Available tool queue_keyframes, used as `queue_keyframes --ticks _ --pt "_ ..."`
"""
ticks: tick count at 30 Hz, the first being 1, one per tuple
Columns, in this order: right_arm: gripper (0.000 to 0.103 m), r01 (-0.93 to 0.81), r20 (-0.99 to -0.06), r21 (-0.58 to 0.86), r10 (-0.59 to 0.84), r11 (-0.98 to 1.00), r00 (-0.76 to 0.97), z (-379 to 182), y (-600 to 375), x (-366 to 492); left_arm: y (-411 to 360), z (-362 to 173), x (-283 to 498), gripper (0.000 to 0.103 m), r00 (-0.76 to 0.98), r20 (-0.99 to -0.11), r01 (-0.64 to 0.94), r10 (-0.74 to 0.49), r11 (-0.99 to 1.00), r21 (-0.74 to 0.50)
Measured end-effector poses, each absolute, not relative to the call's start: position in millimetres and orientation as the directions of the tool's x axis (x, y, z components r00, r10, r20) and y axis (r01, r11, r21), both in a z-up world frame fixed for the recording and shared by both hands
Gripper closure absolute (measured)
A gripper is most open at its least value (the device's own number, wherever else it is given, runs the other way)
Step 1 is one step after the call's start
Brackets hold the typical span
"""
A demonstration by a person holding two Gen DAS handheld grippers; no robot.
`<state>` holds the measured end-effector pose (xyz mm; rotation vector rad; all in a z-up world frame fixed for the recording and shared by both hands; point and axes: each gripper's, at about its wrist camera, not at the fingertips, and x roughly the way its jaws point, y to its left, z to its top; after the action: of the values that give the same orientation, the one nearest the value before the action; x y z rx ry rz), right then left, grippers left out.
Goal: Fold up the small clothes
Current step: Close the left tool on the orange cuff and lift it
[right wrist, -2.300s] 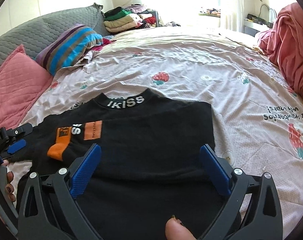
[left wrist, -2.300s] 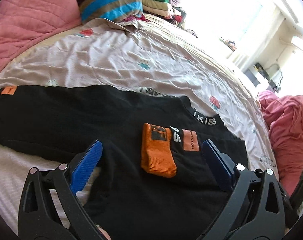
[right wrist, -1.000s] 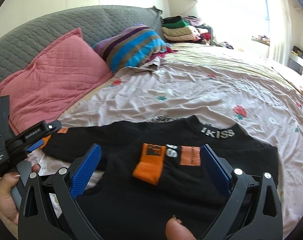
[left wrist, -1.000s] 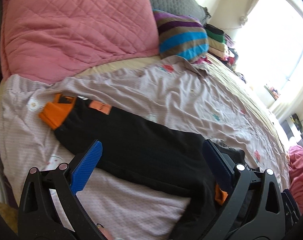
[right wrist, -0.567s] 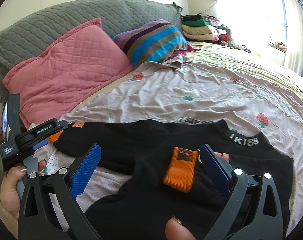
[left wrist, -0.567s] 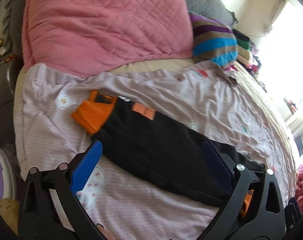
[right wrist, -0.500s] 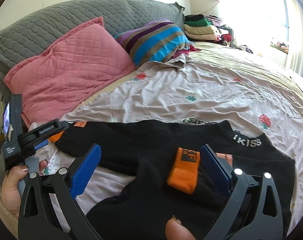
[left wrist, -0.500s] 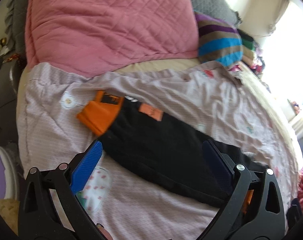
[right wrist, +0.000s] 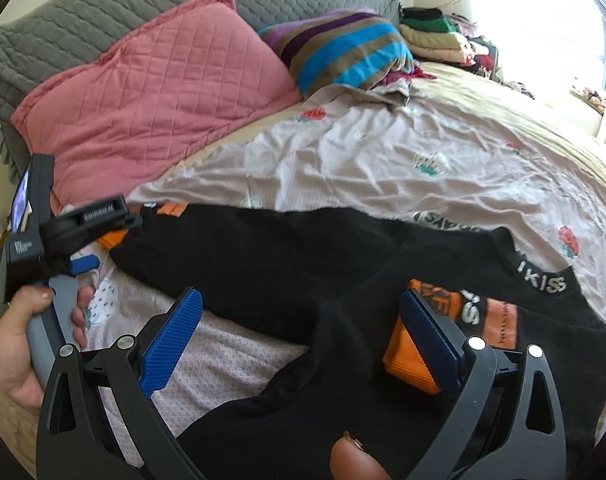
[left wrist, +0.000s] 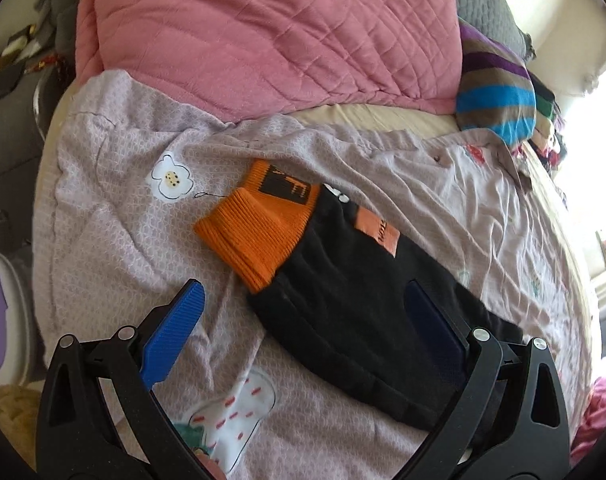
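The left tongs [left wrist: 299, 330] are spread wide and hold nothing. They hover low in the left view, over the end of a long black sleeve [left wrist: 363, 304]. One blue finger [left wrist: 175, 332] is over the bed sheet [left wrist: 115, 240]. The other finger is over the black cloth.

The right tongs [right wrist: 303, 330] are spread wide too, with nothing between them. They hover low in the right view, over the black sweater [right wrist: 303, 272].

The sweater lies flat on the bed, in the middle and lower right of the right view. One sleeve is already folded in, so its orange cuff [right wrist: 415, 356] sits on the body at the lower right. The other sleeve sticks out straight to the left. In the left view it runs from the lower right up to the middle, and its own orange cuff [left wrist: 255, 232] is at the end. The neck band with white letters [right wrist: 543, 280] points to the right side of the right view, so the sweater's long way goes from there toward the bottom of the picture.

The sweater looks soft, floppy and light. It will sag and bunch when lifted. I think the best place to pinch is the thick orange cuff on the sleeve that sticks out.

A pink pillow [left wrist: 271, 28] and a striped pillow [right wrist: 343, 44] lie farther up the bed.
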<state>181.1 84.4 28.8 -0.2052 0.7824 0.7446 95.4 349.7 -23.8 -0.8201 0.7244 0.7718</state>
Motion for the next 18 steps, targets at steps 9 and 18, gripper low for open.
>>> queue_keyframes --ticks 9,18 --pt "0.005 -0.640 -0.710 0.143 0.529 0.755 0.465 19 72 182 360 -38 101 0.064 0.593 -0.755 -0.793 0.279 0.364 -0.488" --pt "0.005 -0.576 -0.709 0.158 0.498 0.802 0.499 17 42 188 355 -19 97 0.094 0.685 -0.680 -0.716 0.262 0.417 -0.560"
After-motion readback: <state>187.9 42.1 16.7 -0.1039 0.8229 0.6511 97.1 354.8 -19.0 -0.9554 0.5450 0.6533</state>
